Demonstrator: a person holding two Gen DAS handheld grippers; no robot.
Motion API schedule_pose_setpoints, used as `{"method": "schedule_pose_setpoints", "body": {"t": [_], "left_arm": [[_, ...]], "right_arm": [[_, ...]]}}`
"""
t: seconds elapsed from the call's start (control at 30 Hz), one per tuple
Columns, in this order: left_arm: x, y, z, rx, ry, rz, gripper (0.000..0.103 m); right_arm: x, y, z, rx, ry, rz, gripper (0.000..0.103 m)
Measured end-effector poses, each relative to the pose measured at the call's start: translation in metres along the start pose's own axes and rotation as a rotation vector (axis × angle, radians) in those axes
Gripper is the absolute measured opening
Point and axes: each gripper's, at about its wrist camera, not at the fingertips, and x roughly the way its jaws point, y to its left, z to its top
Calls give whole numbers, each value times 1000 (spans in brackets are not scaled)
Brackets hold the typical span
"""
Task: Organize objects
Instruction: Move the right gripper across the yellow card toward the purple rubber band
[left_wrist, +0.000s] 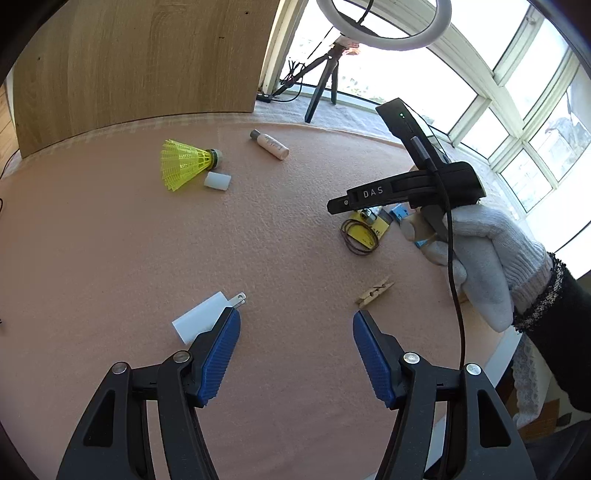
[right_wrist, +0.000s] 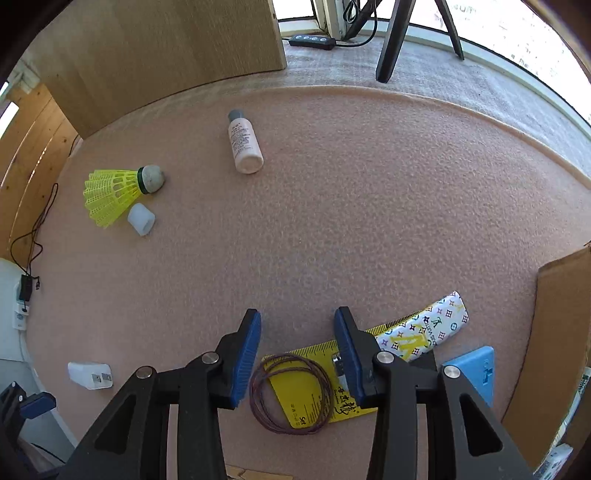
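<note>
- Left gripper (left_wrist: 296, 325) hangs over the near part of the pink mat (left_wrist: 280, 229), blue pads spread wide with nothing between them; its left pad overlaps a white plug adapter (left_wrist: 201, 314) lying flat near the mat's near edge.
- Toward the far left of the mat, a yellow shuttlecock (right_wrist: 110, 194) lies on its side, cork tip pointing right, with a small white cap (right_wrist: 141, 218) touching its skirt.
- Near the far edge, beside a wooden panel (right_wrist: 166, 48), a pale bottle (right_wrist: 243, 146) with a grey cap lies flat.
- A wooden clothespin (left_wrist: 375, 291) rests alone near the mat's right side.
- Right gripper (right_wrist: 297, 328), held in a white-gloved hand (left_wrist: 487, 254), points steeply down with its pads partly apart and empty.
- Beneath it sit a brown loop of cord (right_wrist: 291, 393) on a yellow ruler (right_wrist: 314, 384), a small metal piece at the right pad, a patterned white case (right_wrist: 424, 330) and a blue block (right_wrist: 474, 371).
- A cardboard box (right_wrist: 557, 354) stands at the mat's right edge.
</note>
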Motion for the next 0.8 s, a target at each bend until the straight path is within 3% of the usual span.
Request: {"method": "schedule_pose_setpoints", "body": {"t": [0.1,0.2,0.3,0.4,0.5,0.8], "left_arm": [[1,-8,1,23,1,-5,67],[-1,-13,2,41,0,-4,67],[-4,-14,2,45,-6,-2,67],[-5,-15,1,49,-3,-3,67],[-4,-16,0,57,2,-4,67],[-12,-14,-7,55,2,-2,67]], "right_arm": [[-8,-3,-23,22,9,67,37],[-21,-20,-38,132,-17,159,32],[-43,-41,-60,237,-96,175,32],[-46,-47,-68,297,-116,177,32],[-35,-50,-60,333,-132,124,32],[-16,-49,-21,284,-144,-39,29]]}}
